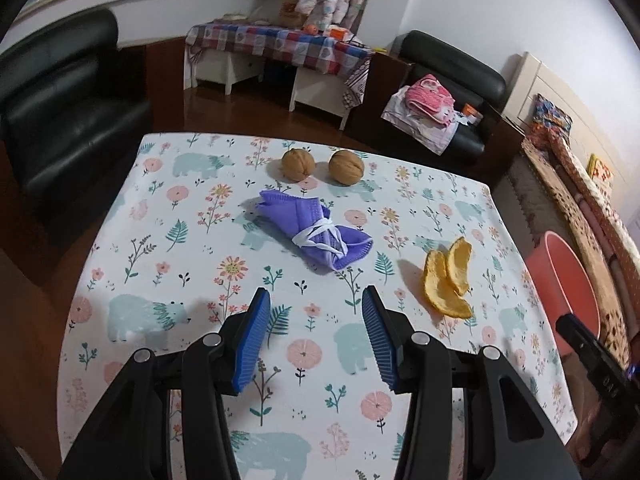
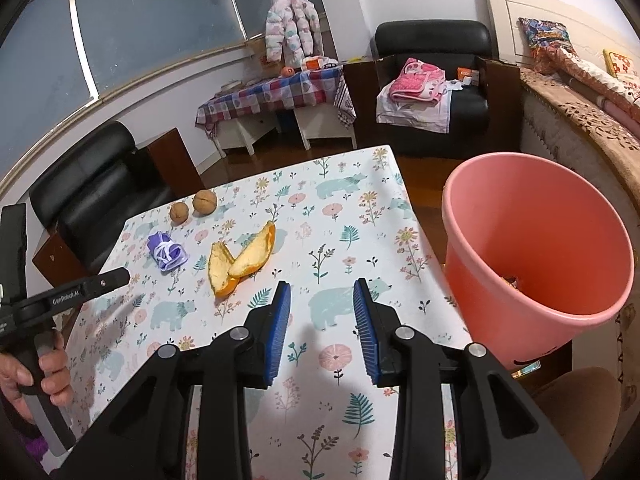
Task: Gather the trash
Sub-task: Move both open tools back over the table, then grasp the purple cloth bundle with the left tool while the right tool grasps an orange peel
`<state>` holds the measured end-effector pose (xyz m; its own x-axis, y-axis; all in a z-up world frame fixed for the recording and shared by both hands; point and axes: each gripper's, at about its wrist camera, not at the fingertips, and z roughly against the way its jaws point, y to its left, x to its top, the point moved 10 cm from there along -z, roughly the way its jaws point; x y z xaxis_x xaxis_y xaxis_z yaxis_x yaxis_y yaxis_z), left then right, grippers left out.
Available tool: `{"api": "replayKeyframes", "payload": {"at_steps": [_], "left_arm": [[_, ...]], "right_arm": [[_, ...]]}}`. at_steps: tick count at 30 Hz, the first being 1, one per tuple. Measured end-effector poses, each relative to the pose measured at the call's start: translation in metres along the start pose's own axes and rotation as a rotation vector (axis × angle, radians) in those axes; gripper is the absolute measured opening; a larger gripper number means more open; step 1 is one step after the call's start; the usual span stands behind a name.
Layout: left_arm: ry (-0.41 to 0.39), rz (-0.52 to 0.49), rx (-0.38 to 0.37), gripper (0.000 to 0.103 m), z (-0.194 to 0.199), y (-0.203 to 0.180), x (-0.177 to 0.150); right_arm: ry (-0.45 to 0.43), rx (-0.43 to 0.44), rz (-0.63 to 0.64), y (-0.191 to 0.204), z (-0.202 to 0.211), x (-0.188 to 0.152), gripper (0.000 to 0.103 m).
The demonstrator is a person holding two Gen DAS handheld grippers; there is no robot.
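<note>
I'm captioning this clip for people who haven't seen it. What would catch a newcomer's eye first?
Probably the big pink bucket beside the table's right edge, with some scraps at its bottom. Next, the litter on the flowered tablecloth: a rolled purple face mask at the centre, orange peel to its right, two walnuts behind. Both grippers hover open and empty above the cloth.

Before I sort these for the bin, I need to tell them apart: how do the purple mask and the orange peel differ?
The purple mask is soft fabric, rolled into a bundle and tied with its white straps; the orange peel is stiff, curled rind, loose in two joined strips. The mask lies near the two walnuts; the peel lies closer to the pink bucket. Both rest on the floral tablecloth, untouched by either gripper.
</note>
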<state>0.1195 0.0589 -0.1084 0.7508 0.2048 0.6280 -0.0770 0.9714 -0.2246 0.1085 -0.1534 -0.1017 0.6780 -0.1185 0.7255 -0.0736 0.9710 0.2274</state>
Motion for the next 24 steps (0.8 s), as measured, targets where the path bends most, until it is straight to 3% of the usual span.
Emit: {"api": "replayKeyframes", "payload": {"at_steps": [8,17,24], "left_arm": [[0.021,0.041,-0.021,0.047,-0.020,-0.008,0.008],[0.064,0.189,0.048,0.049,-0.062,0.008,0.029],[0.062,0.250,0.040,0.051,-0.078,0.013,0.037]], "right_arm": [[0.028,0.014,0.015,0.006,-0.010,-0.002,0.033],[0.074,0.085,0.021,0.029,-0.031,0.010,0.033],[0.122,0.118,-0.010,0.040,-0.062,0.022,0.033]]}}
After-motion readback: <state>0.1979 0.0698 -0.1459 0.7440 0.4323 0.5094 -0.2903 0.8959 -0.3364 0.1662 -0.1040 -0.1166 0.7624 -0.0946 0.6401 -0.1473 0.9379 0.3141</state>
